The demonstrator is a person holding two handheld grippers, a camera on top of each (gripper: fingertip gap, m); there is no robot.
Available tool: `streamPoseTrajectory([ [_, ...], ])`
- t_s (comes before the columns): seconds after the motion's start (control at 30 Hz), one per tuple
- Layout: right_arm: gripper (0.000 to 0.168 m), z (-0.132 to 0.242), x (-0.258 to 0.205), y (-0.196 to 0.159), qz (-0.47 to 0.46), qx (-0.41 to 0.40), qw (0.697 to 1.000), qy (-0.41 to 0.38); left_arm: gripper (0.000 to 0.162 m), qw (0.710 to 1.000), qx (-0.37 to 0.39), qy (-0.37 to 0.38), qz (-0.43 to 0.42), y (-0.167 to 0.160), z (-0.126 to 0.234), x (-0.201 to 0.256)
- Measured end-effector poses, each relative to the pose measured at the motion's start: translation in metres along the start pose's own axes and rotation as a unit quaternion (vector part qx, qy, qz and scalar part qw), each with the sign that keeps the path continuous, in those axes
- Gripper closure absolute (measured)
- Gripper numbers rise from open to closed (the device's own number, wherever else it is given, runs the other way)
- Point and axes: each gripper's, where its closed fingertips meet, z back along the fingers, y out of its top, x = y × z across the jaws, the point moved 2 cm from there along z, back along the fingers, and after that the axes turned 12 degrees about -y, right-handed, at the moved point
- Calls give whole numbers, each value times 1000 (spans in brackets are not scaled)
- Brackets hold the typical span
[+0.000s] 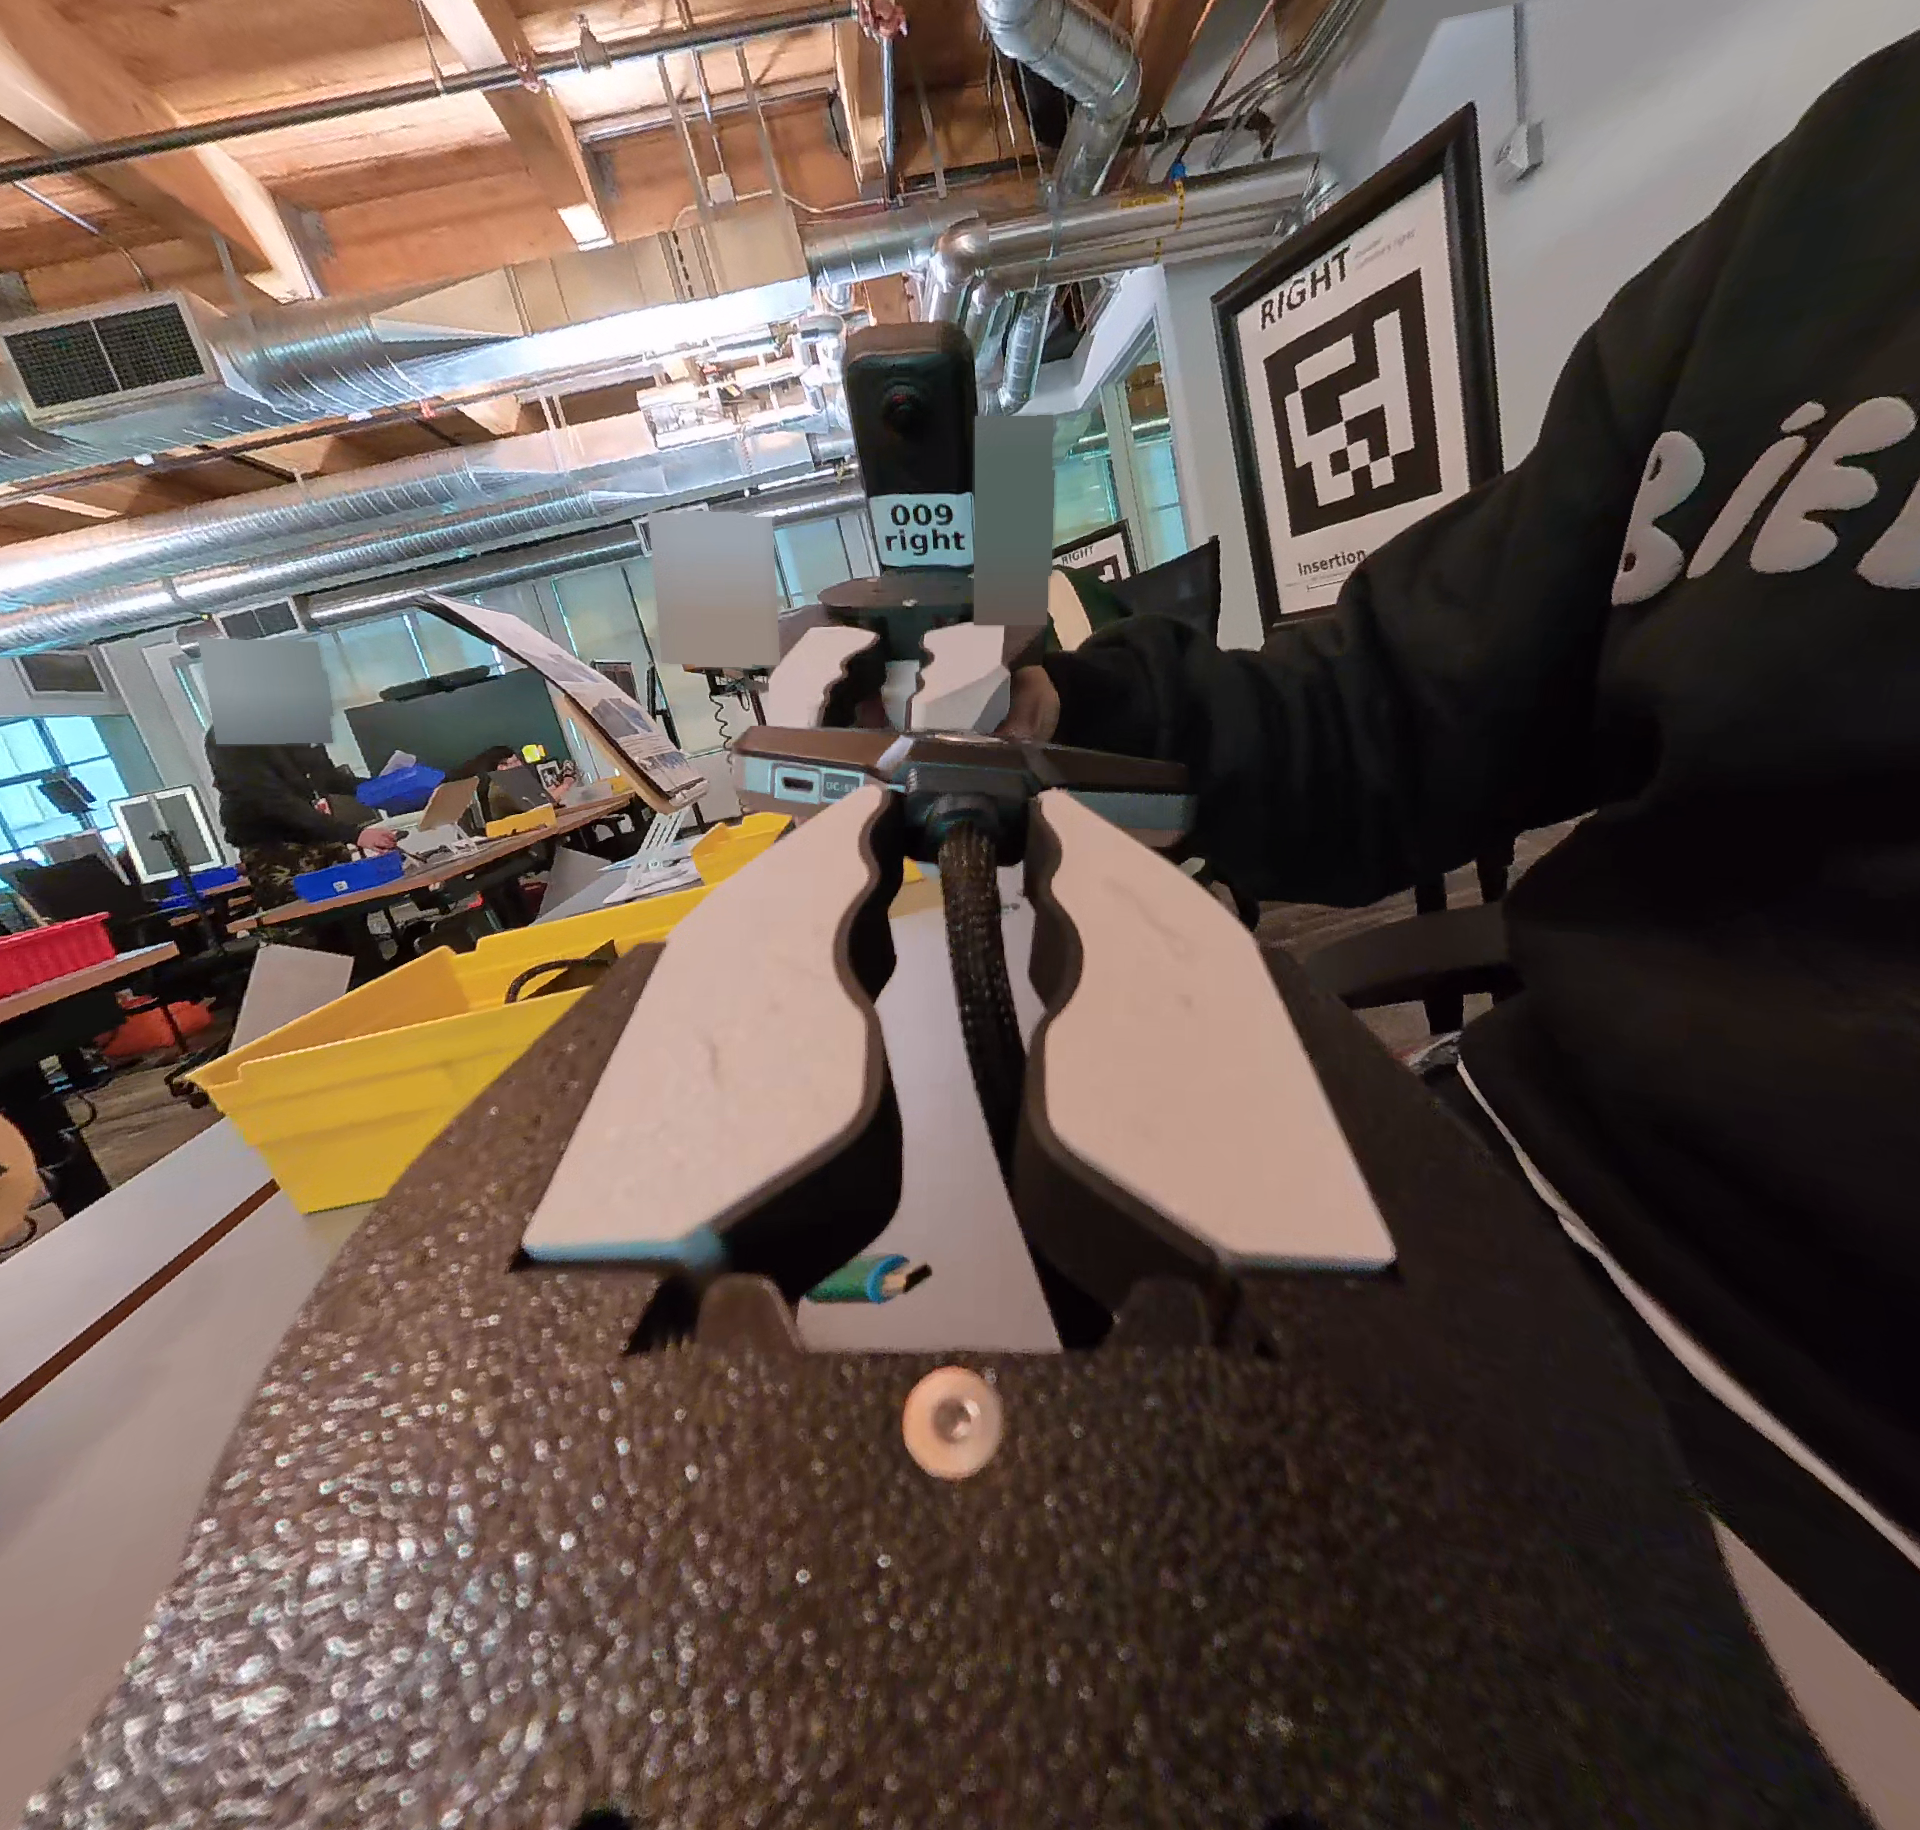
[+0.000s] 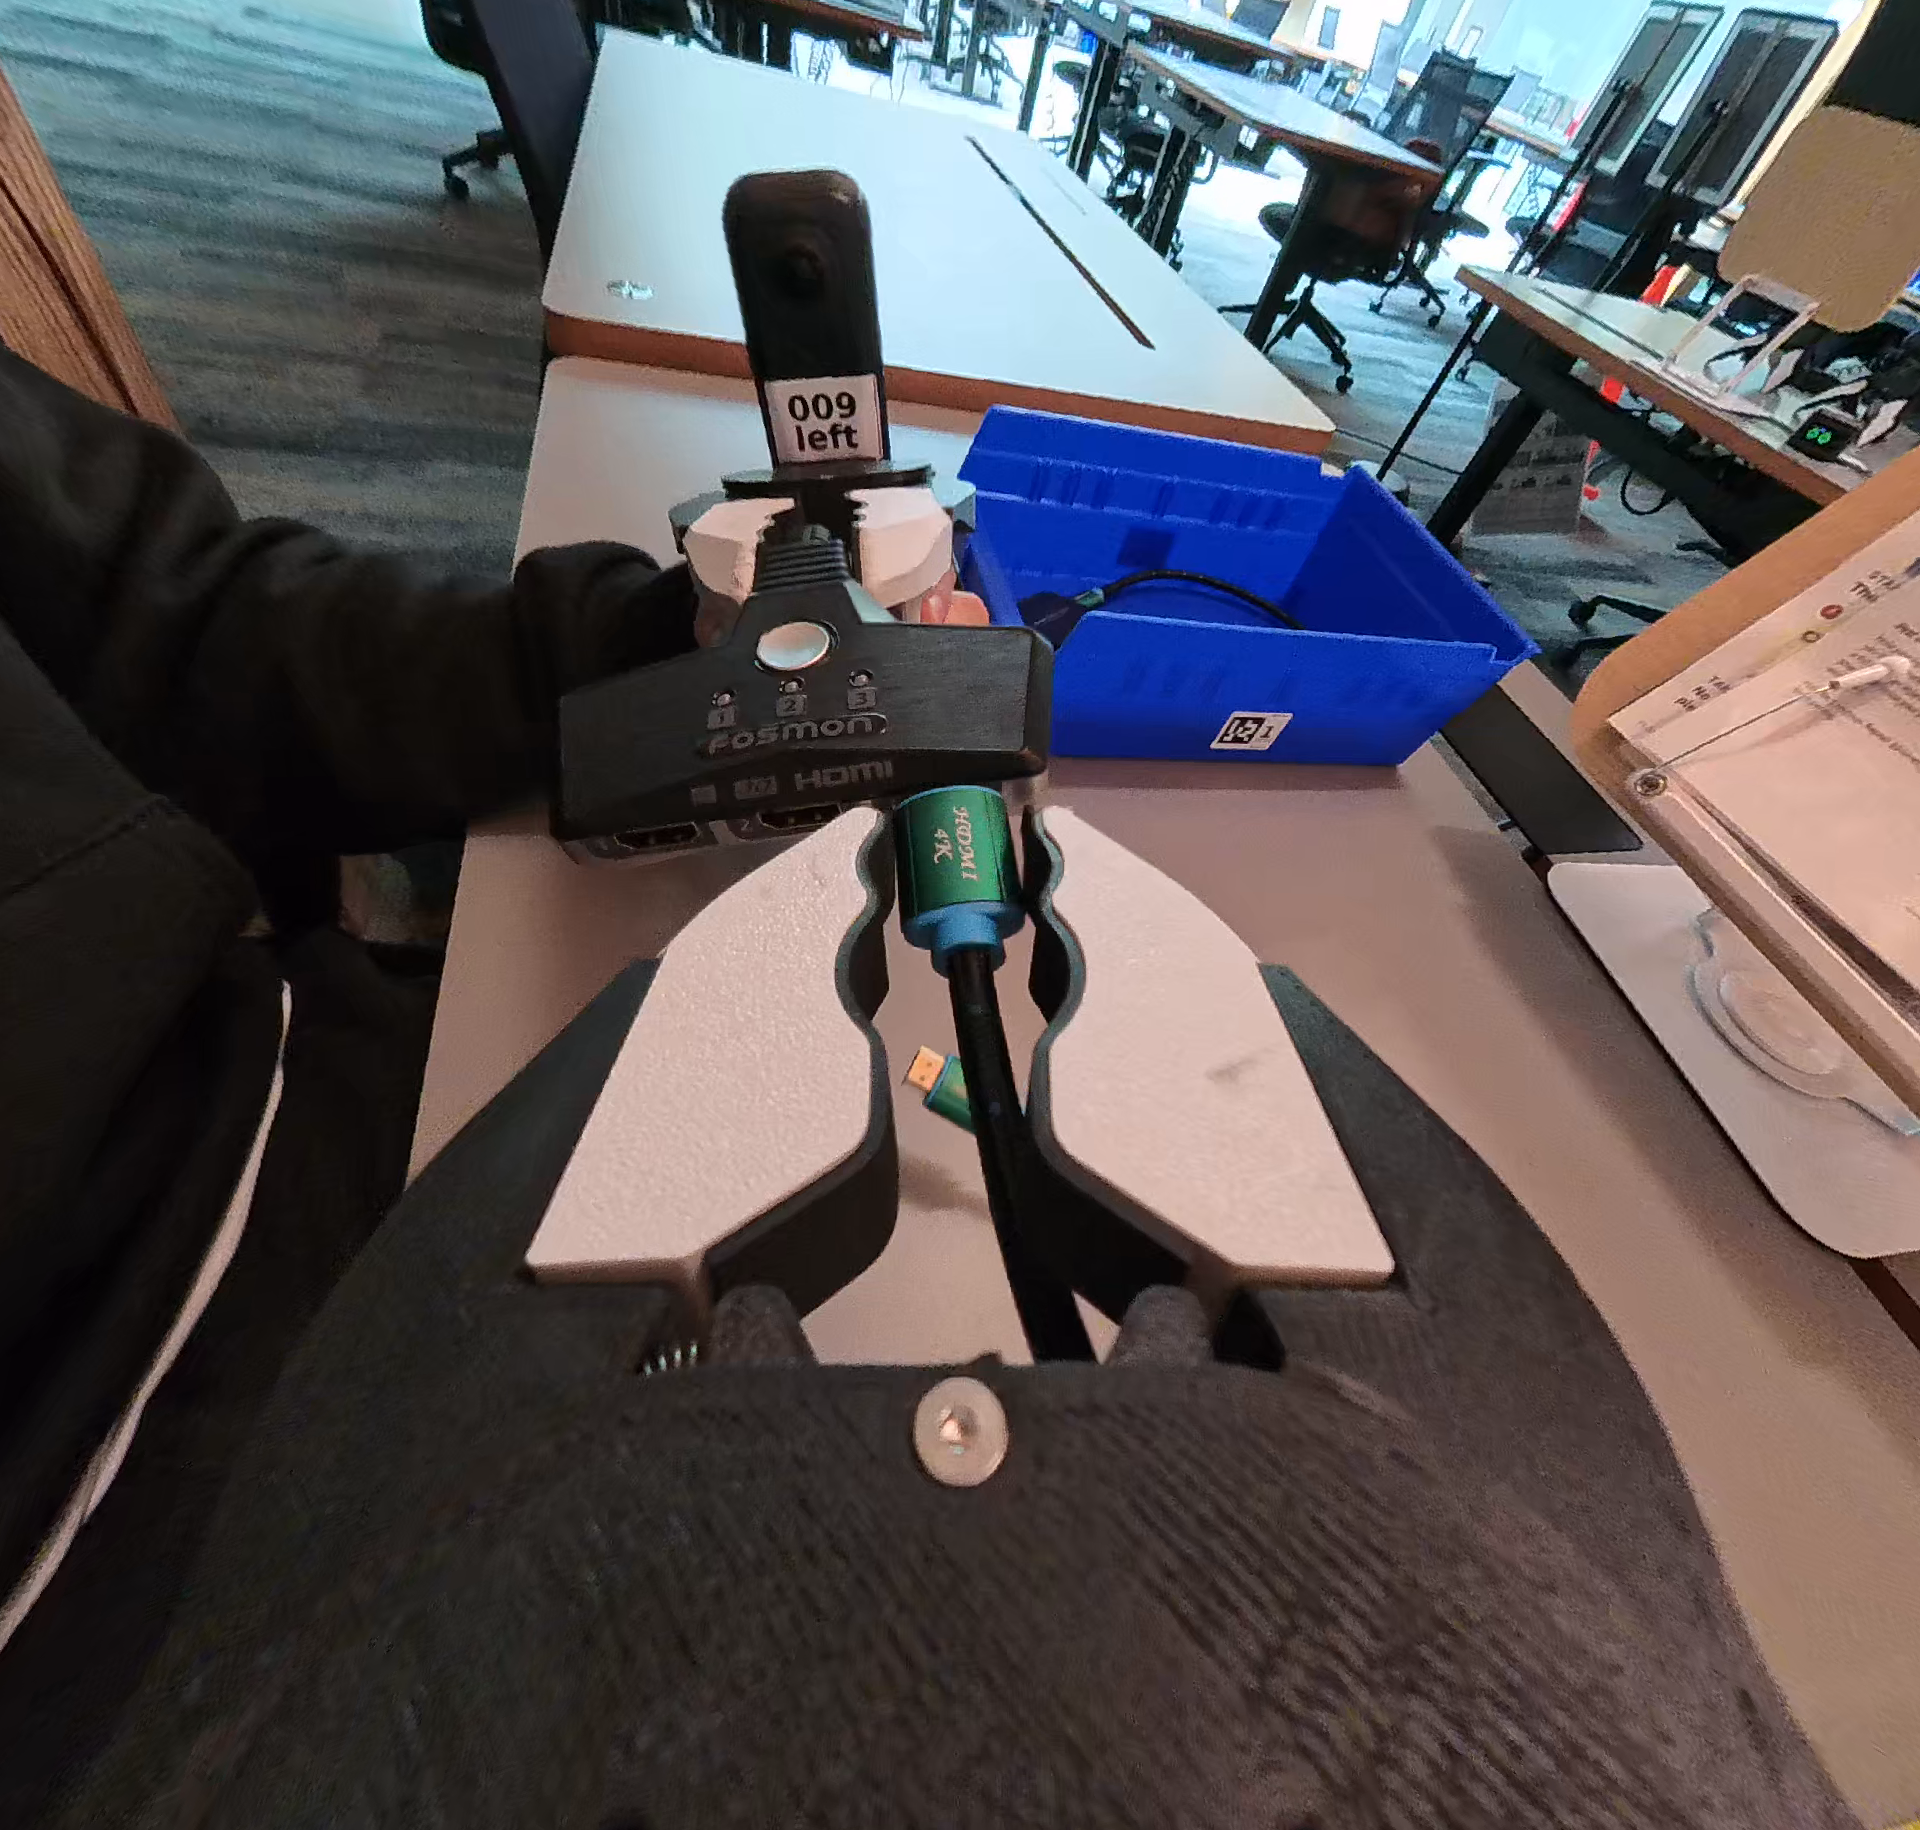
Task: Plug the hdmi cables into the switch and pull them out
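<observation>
The black HDMI switch [image 2: 800, 720] is held in the air between my two grippers; in the left wrist view it shows edge-on [image 1: 831, 757]. My left gripper [image 1: 961, 814] is shut on the switch's ribbed cable neck [image 1: 961, 812], and its braided pigtail cable [image 1: 971, 949] runs back between the fingers. My right gripper [image 2: 956, 830] is shut on a green HDMI plug [image 2: 951, 861] that sits in the switch's rightmost front port. Two other front ports are empty. A second green HDMI plug [image 2: 935, 1084] lies loose on the table below.
A blue bin [image 2: 1299, 679] with a cable in it stands on the grey table [image 2: 1351, 949] beyond the switch. Yellow bins [image 1: 364, 1074] stand to my left gripper's left. A wooden document stand [image 2: 1766, 741] is at the right. The person's black sleeve [image 2: 312, 689] is close.
</observation>
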Motion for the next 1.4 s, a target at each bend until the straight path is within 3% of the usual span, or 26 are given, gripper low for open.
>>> streamPoseTrajectory([
  [0.3,146,-6,-2,-1,-22,-1,1000,-3,140,1000,0,-1,4,1,7,0],
  [0.47,145,-4,-3,-5,-21,-48,999,1,140,999,-23,0,27,-2,7,0],
  [0.63,145,9,-8,-6,33,-89,995,8,140,994,-107,-5,-5,-2,-3,7],
  [1.0,145,28,-8,1,76,-104,992,-4,140,991,-130,-6,-19,-3,-19,8],
  [1.03,146,28,-7,1,80,-102,991,-12,140,991,-130,-3,-20,-2,-19,8],
  [1.1,146,58,48,-5,100,-127,973,-163,140,996,-80,19,-25,15,8,7],
  [1.13,147,87,69,9,13,-63,981,-185,140,998,-19,56,-30,38,38,4],
  [1.17,147,108,72,27,-46,8,986,-157,140,994,15,95,-45,56,64,2],
  [1.23,146,115,66,36,19,2,987,-163,140,991,9,117,-64,64,70,2],
  [1.3,146,112,54,51,64,-7,987,-147,140,993,3,95,-65,60,52,3],
  [1.4,146,128,69,83,110,-13,976,-190,140,995,-37,79,-53,46,38,1],
])
